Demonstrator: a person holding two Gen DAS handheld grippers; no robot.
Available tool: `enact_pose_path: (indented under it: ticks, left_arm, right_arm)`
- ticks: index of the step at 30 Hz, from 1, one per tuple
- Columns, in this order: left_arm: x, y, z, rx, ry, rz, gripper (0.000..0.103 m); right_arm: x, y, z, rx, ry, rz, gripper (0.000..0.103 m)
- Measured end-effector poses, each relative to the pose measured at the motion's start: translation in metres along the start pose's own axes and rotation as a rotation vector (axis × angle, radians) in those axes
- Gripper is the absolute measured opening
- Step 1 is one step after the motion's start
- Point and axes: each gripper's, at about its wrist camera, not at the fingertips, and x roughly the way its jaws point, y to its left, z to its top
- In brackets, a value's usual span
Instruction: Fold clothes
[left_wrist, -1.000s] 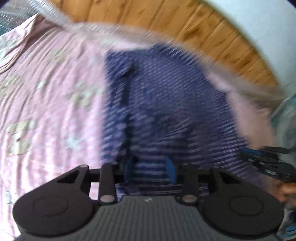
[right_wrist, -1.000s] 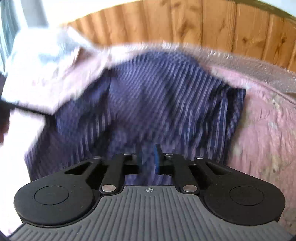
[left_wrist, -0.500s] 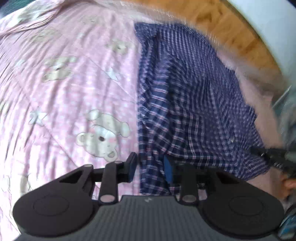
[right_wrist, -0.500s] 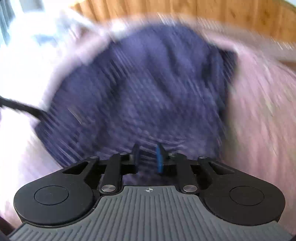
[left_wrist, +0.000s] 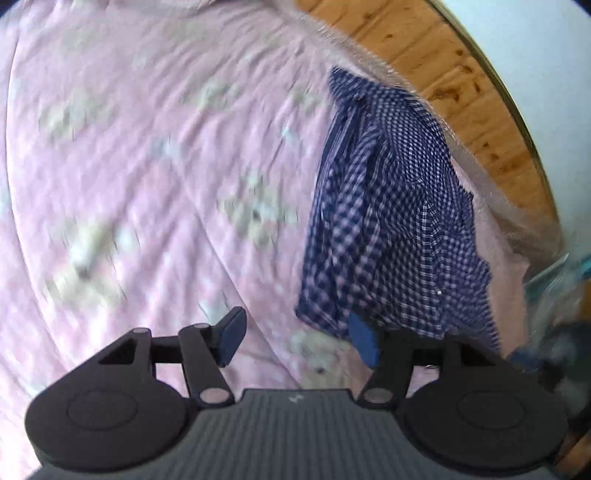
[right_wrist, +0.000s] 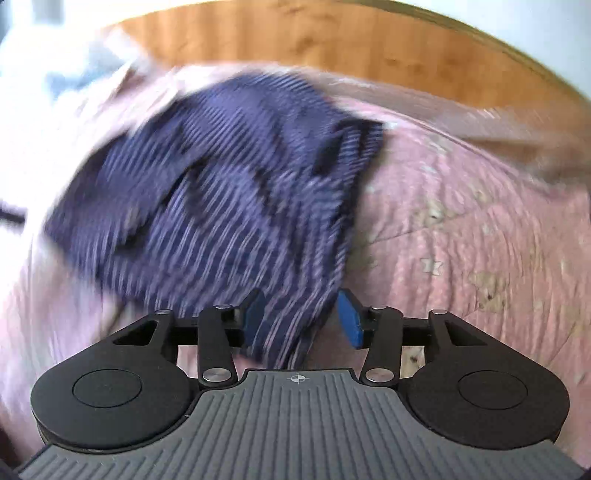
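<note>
A navy checked shirt (left_wrist: 391, 221) lies bunched on a pink bedspread (left_wrist: 147, 166) near the wooden headboard. In the left wrist view my left gripper (left_wrist: 299, 338) is open, its blue pads wide apart, with the shirt's near edge just beyond the right pad and only bedspread between them. In the right wrist view the same shirt (right_wrist: 229, 192) is blurred by motion. My right gripper (right_wrist: 301, 317) is open there too, and a fold of the shirt hangs loosely in the gap between its pads.
A wooden headboard (right_wrist: 332, 48) runs along the far side of the bed, with a pale wall (left_wrist: 517, 55) behind it. The bedspread has a bear print (right_wrist: 487, 288). A blurred dark shape (left_wrist: 554, 343) sits at the right edge of the left wrist view.
Both grippers have opened from shut or nearly shut. The shirt has dropped onto the bed, and the left gripper has swung left, away from it.
</note>
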Motion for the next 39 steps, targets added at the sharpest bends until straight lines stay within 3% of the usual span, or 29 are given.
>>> enact_pose_path:
  ticks: [4,5,6,7,8,9,10,13,19,21,22,23,28,32,35,36,37,38,39]
  left_arm:
    - [0.016,0.001,0.005,-0.119,-0.062,-0.065,0.070]
    - [0.017,-0.001,0.006,-0.122,-0.080,-0.069,0.063]
    - [0.016,-0.005,0.008,-0.117,-0.082,-0.066,0.048]
    - [0.015,-0.008,0.011,-0.111,-0.080,-0.062,0.005]
    - [0.014,-0.011,0.013,-0.104,-0.079,-0.057,0.006]
    - [0.013,-0.015,0.015,-0.098,-0.077,-0.052,0.006]
    - [0.013,-0.013,0.016,-0.102,-0.068,-0.044,0.005]
    - [0.014,-0.002,0.017,-0.122,-0.039,-0.017,0.002]
    - [0.015,0.020,0.020,-0.163,0.019,0.038,0.001]
    - [0.005,0.014,0.017,-0.114,-0.001,0.024,0.003]
    - [-0.002,0.007,0.015,-0.078,-0.017,0.014,0.010]
    - [-0.009,-0.001,0.015,-0.040,-0.034,0.002,0.017]
    - [-0.014,-0.057,0.027,0.157,-0.099,-0.047,0.029]
    - [0.025,-0.102,0.050,0.283,-0.096,-0.011,0.034]
    - [0.057,-0.121,0.060,0.350,-0.069,0.024,0.035]
    - [0.067,-0.123,0.061,0.366,-0.052,0.050,0.035]
    - [0.076,-0.121,0.059,0.381,-0.039,0.106,0.035]
    - [0.079,-0.116,0.058,0.380,-0.038,0.142,0.028]
    - [0.082,-0.111,0.056,0.376,-0.040,0.171,0.021]
  right_arm:
    - [0.023,0.036,-0.017,-0.351,0.038,-0.124,0.061]
    - [0.026,0.039,-0.019,-0.401,0.040,-0.139,0.062]
    - [0.024,0.039,-0.019,-0.423,0.040,-0.135,0.066]
    - [0.023,0.038,-0.019,-0.446,0.040,-0.131,0.065]
    - [0.022,0.038,-0.018,-0.468,0.039,-0.127,0.061]
    - [0.021,0.037,-0.018,-0.490,0.039,-0.124,0.029]
    - [0.020,0.037,-0.018,-0.512,0.038,-0.120,0.011]
    - [0.016,0.036,-0.017,-0.579,0.037,-0.108,0.005]
    - [0.027,0.039,-0.040,-0.596,0.070,-0.096,0.008]
    - [0.021,0.038,-0.038,-0.556,0.062,-0.065,0.026]
    - [0.012,0.034,-0.034,-0.516,0.048,-0.036,0.041]
    - [0.001,0.027,-0.028,-0.453,0.024,-0.009,0.048]
    - [-0.034,-0.041,0.009,-0.004,-0.067,0.073,0.043]
    - [0.024,-0.098,0.038,0.244,-0.040,0.092,0.043]
    - [0.085,-0.119,0.053,0.326,0.037,0.137,0.044]
    - [0.102,-0.123,0.055,0.349,0.058,0.160,0.041]
    - [0.110,-0.124,0.059,0.348,0.054,0.181,0.008]
    - [0.110,-0.123,0.065,0.326,0.026,0.195,0.000]
    - [0.110,-0.121,0.070,0.304,-0.002,0.209,0.000]
